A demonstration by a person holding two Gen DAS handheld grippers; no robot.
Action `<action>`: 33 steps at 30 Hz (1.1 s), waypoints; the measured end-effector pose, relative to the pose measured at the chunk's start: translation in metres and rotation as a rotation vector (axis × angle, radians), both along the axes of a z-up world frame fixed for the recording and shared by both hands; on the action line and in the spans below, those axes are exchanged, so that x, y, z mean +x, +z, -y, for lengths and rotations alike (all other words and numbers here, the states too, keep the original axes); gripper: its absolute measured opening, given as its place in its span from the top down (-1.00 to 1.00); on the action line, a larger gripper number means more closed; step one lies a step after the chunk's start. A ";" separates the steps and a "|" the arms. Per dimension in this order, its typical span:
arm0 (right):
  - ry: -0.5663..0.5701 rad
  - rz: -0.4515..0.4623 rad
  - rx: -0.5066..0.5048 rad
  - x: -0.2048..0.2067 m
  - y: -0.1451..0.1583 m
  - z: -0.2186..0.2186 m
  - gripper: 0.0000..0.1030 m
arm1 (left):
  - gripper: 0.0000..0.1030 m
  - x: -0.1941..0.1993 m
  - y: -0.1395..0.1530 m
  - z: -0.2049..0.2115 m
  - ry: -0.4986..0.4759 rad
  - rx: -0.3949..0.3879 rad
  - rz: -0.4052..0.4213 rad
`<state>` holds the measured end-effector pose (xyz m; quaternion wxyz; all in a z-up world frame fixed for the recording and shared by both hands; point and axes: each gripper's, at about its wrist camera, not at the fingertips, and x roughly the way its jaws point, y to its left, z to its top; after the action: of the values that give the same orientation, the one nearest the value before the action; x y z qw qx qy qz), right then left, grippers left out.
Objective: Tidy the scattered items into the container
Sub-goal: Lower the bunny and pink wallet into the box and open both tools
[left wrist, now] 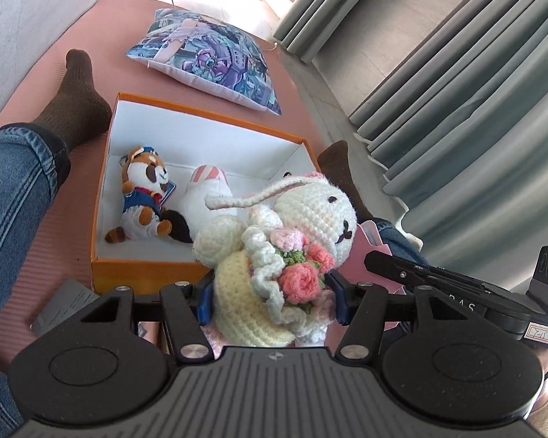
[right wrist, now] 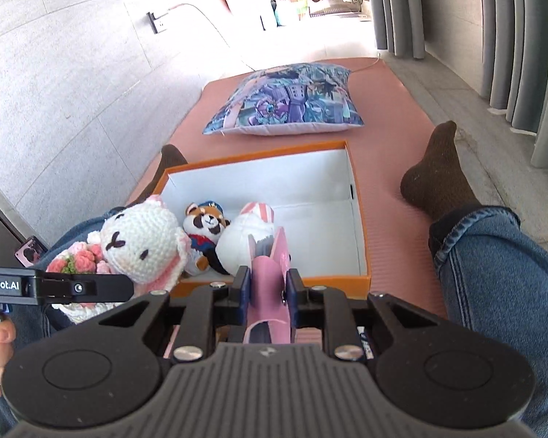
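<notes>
My left gripper [left wrist: 273, 303] is shut on a white crochet bunny [left wrist: 310, 211] with a pink flower bouquet, gripping its yellow skirt just in front of the orange box [left wrist: 146, 266]. My right gripper [right wrist: 268, 292] is shut on a thin pink case [right wrist: 268, 277] held upright at the box's near wall [right wrist: 328, 281]. Inside the white-lined box lie a red panda plush [left wrist: 142, 197] and a white plush with a pink striped part [left wrist: 208, 189]. In the right wrist view the bunny [right wrist: 142, 241] hangs to the left, over the box's near-left corner.
The box stands on a pink mat [right wrist: 394, 168] between a person's legs in jeans with brown socks [right wrist: 434, 179]. A printed pillow [right wrist: 288, 102] lies beyond the box. A grey card [left wrist: 65, 306] lies by the box's near-left corner. Grey curtains [left wrist: 456, 91] hang on the right.
</notes>
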<state>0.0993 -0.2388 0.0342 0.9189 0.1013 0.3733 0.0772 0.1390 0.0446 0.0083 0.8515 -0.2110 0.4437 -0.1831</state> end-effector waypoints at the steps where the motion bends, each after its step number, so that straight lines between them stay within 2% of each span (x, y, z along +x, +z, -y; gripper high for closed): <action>1: 0.000 0.016 0.003 0.004 0.005 0.001 0.57 | -0.31 0.007 0.003 0.001 0.003 -0.013 0.008; 4: 0.000 0.050 0.001 0.019 0.016 0.000 0.57 | -0.31 0.027 0.010 0.006 0.010 -0.033 0.019; 8: -0.011 0.066 0.003 0.042 0.020 0.002 0.57 | -0.31 0.054 0.005 0.012 0.040 -0.068 -0.016; 15: -0.073 0.049 0.017 0.078 -0.001 0.018 0.57 | -0.31 0.094 -0.037 0.015 0.151 -0.213 -0.126; 20: -0.080 0.018 -0.035 0.094 -0.027 0.020 0.57 | -0.31 0.107 -0.076 0.024 0.198 -0.287 -0.222; 29: -0.050 -0.020 -0.109 0.095 -0.051 0.023 0.58 | -0.33 0.116 -0.114 0.039 0.239 -0.297 -0.322; 33: -0.044 -0.039 -0.134 0.099 -0.056 0.022 0.58 | -0.37 0.124 -0.119 0.047 0.232 -0.254 -0.349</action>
<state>0.1987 -0.2606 -0.0219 0.9177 0.0494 0.3930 0.0298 0.2626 -0.0027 -0.1108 0.7439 -0.3944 0.5304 -0.0990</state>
